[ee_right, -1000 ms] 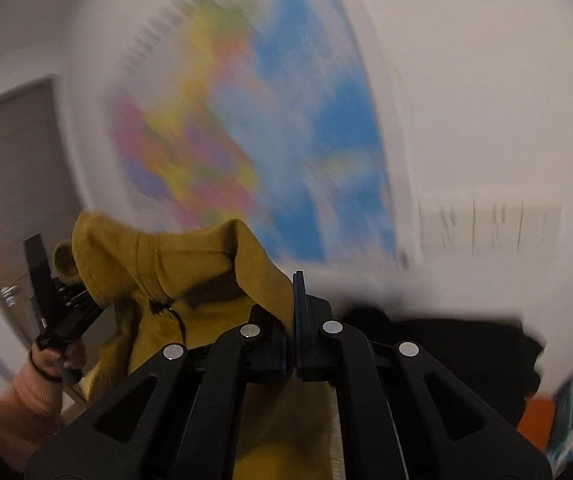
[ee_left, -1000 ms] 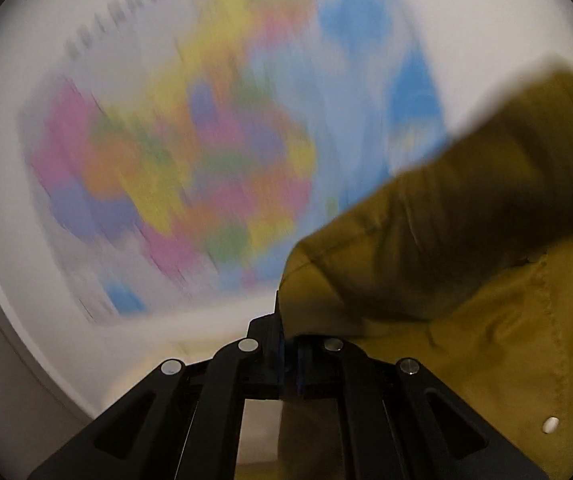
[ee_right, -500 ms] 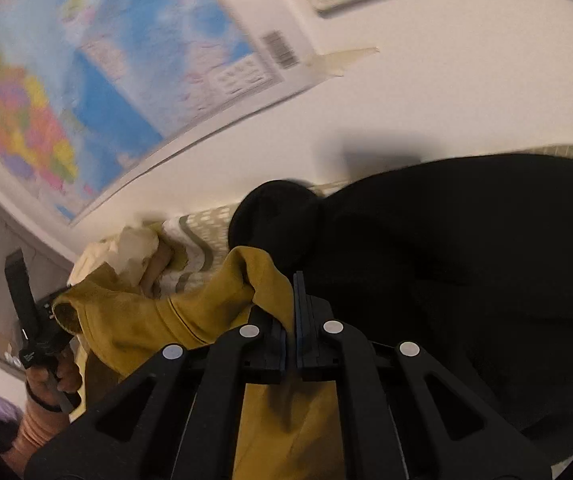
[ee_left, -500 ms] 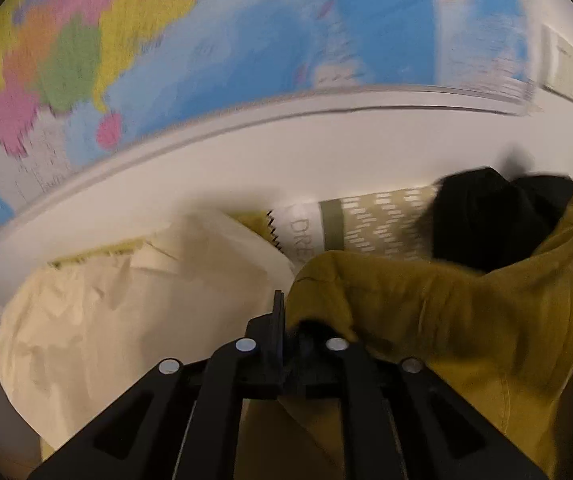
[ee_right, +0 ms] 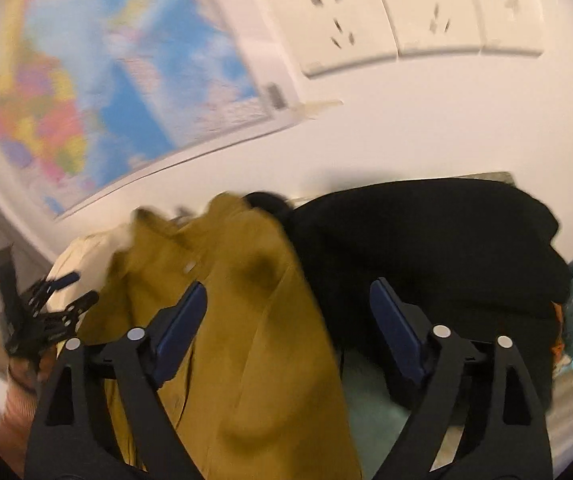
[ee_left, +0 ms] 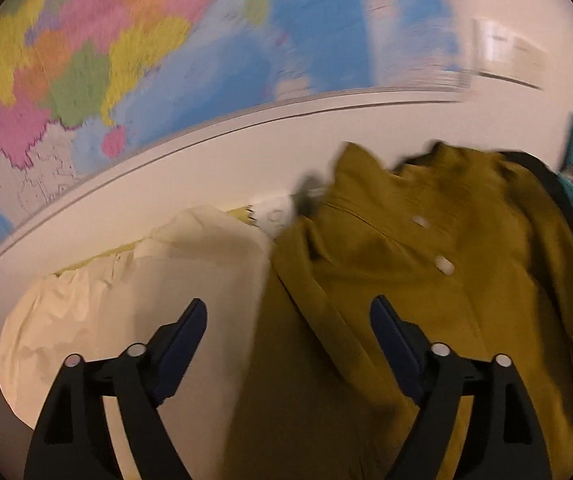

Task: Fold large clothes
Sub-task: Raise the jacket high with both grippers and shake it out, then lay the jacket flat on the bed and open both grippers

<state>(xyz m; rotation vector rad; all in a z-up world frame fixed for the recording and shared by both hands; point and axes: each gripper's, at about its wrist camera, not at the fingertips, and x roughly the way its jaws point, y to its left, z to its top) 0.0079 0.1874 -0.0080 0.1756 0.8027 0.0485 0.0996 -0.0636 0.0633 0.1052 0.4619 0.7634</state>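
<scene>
Surface hidden, mustard garment, cream cloth, black garment lying together

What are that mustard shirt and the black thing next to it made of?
The mustard shirt looks like matte woven cloth, perhaps cotton: it creases softly and carries stitched seams and pale buttons. The black garment looks thicker and softer, maybe fleece or knit; it is too dark to be sure.

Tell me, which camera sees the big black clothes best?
The right wrist view. There the black garment fills the right side, piled beside the mustard shirt. The left wrist view shows only a dark sliver peeking from behind the shirt.
</scene>
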